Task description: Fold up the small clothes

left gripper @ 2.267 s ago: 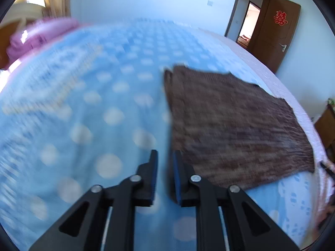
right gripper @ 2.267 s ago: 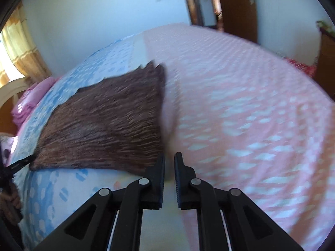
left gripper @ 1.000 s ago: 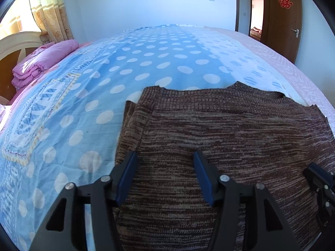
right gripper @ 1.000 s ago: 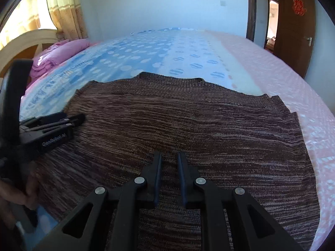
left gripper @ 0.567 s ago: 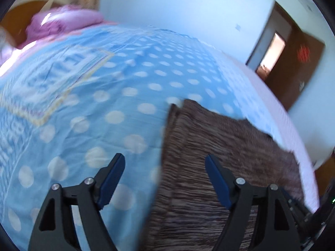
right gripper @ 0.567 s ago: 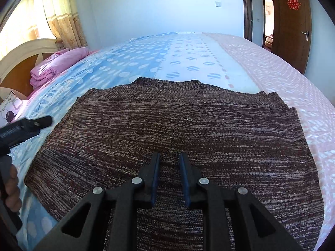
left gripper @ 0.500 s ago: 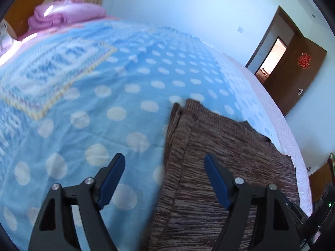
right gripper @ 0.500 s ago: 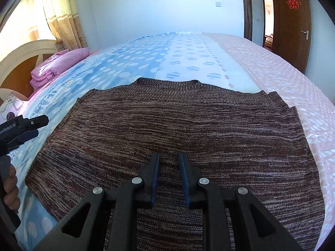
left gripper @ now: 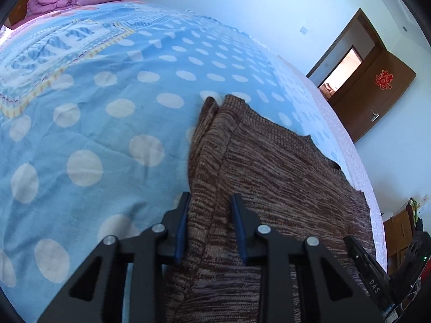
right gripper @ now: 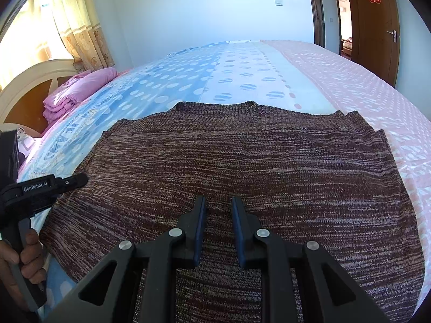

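Bedroom, big bed (right gripper: 242,62) with a blue polka-dot sheet (left gripper: 107,123) on one side and a pink sheet (right gripper: 363,80) on the other. Brown knit sweater (right gripper: 242,161) lies flat across the near part of the bed, neckline pointing away, straddling the blue and pink halves. Sleeves look already tucked in — layered edges show down both sides, so it reads as a rough rectangle. Judgement: sleeve folds done, the main fold of the body not yet made, so roughly midway.

Left gripper (left gripper: 210,226) sits at the sweater's left edge, jaws partly open and straddling the doubled edge layer; the fabric runs between the pads, though whether they press it I cannot tell. Right gripper (right gripper: 218,228) hovers over the lower middle of the sweater, jaws narrow with a clear gap, nothing held. In the right wrist view the left gripper also shows at the left border, held in the person's hand (right gripper: 16,253).

Beyond that: folded pink blanket (right gripper: 78,91) by the cream headboard (right gripper: 32,80), yellow curtain (right gripper: 72,18), brown door (right gripper: 377,21) with a red ornament.

Hidden: sweater's hem is cut off behind both grippers — cannot see whether it lies flat. Tucked sleeves are mostly under the body. Dark clutter at the right rim of the left wrist view is unreadable.
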`<control>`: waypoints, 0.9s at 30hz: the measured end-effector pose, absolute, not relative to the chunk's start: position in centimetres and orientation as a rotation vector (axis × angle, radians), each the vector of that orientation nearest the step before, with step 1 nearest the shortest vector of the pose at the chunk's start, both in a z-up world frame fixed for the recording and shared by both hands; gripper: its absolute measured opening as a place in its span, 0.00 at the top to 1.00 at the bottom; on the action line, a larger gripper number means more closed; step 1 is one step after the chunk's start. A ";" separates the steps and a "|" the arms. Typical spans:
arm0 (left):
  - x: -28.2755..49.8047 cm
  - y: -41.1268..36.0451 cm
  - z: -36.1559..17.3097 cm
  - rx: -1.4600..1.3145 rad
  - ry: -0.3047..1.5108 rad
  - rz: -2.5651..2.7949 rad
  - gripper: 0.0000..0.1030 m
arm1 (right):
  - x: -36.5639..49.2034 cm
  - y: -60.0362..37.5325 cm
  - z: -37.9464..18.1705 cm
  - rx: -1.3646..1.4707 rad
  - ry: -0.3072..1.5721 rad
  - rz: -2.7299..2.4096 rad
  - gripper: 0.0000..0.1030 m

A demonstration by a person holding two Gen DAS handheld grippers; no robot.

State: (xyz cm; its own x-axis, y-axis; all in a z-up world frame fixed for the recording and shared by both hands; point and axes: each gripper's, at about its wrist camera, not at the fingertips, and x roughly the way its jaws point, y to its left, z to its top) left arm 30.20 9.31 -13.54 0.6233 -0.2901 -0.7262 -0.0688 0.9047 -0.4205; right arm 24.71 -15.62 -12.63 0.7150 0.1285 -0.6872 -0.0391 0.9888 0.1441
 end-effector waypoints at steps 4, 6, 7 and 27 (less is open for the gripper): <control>30.0 9.1 -13.3 -0.429 0.896 -0.121 0.71 | 24.7 -15.7 -12.6 0.125 0.769 0.092 0.80; 29.8 9.5 -13.4 -0.461 0.891 -0.124 0.82 | 24.7 -15.7 -12.6 0.128 0.768 0.093 0.80; 29.8 9.6 -13.4 -0.477 0.891 -0.132 0.85 | 24.7 -15.7 -12.7 0.129 0.768 0.094 0.80; 28.3 -2.4 -11.3 -0.118 0.792 -0.335 0.90 | 24.9 -16.2 -12.8 0.168 0.772 0.110 0.80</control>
